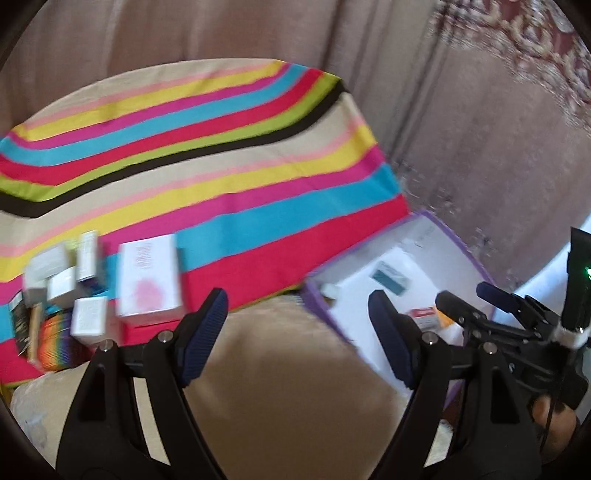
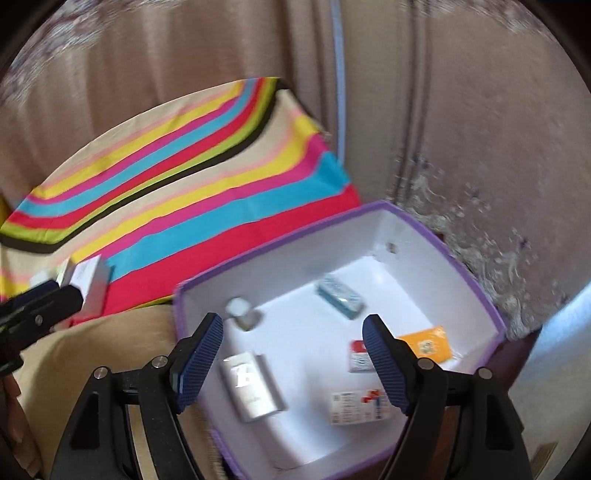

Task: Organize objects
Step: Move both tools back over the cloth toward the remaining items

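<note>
My left gripper (image 1: 297, 325) is open and empty above a beige cushion, between a pile of small boxes and a purple-rimmed white box (image 1: 436, 254). The pile holds a white box with a pink flower (image 1: 149, 280) and several small white boxes (image 1: 88, 317). My right gripper (image 2: 293, 354) is open and empty over the purple-rimmed box (image 2: 436, 236). Inside lie a silver box (image 2: 251, 384), a teal box (image 2: 340, 295), an orange packet (image 2: 428, 343), a red-and-white box (image 2: 358, 358) and a white printed box (image 2: 354, 408). The right gripper (image 1: 471, 299) also shows in the left wrist view.
A striped multicoloured cloth (image 1: 207, 155) covers the sofa seat under the pile. Brown sofa backrest (image 1: 184, 33) rises behind. A rainbow-coloured item (image 1: 55, 343) and a dark packet (image 1: 18, 325) lie at the pile's left edge.
</note>
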The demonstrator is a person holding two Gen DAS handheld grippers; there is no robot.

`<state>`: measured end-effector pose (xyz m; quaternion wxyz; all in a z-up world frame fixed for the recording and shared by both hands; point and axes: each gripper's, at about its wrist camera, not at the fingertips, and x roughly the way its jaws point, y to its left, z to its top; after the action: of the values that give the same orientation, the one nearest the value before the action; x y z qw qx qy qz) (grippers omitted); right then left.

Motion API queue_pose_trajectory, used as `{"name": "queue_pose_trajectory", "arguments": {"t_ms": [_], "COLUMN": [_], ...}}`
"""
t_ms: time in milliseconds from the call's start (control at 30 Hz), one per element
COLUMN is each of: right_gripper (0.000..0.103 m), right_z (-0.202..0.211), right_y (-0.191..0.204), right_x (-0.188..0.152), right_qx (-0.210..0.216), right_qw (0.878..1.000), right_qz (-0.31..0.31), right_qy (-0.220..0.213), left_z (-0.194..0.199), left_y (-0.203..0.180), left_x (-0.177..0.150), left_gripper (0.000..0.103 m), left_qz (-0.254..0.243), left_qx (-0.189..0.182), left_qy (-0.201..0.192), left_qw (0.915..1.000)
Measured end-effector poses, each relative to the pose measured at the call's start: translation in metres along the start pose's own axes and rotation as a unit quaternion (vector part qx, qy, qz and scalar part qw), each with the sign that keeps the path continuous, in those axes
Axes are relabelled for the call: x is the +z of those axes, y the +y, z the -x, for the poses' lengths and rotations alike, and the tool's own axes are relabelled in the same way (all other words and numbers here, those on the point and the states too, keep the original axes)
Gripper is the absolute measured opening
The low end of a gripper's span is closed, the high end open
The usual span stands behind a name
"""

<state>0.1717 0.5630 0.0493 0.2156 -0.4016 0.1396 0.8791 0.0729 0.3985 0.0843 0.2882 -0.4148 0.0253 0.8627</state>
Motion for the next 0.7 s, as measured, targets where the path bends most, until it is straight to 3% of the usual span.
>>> {"name": "queue_pose_trajectory", "arguments": {"t_ms": [100,333,700], "right_gripper": [0.079,0.079,0.079], "right_z": [-0.002,-0.009,-0.021], "right_y": [0.032,0.079,0.126], "right_x": [-0.002,-0.005,-0.004], "right_qx": [0.023,0.066,0.073], "right_qw": [0.999,0.995,0.990], "right_qz": [0.032,0.070,0.111], "right_qy": [0.005,0.024,0.039], "left_z": [0.011,0.034,0.066], "left_y": [0.018,0.078,0.184], "left_x": [-0.007,-0.025,-0.063], "left_gripper": [0.081,0.081,0.081], "left_qz": [0.010,0.075,0.188], "left_qx": [0.021,0.030,0.078], "left_qy": [-0.005,-0.018,-0.027], "left_qw": [0.9997,0.9966,0.9788]}}
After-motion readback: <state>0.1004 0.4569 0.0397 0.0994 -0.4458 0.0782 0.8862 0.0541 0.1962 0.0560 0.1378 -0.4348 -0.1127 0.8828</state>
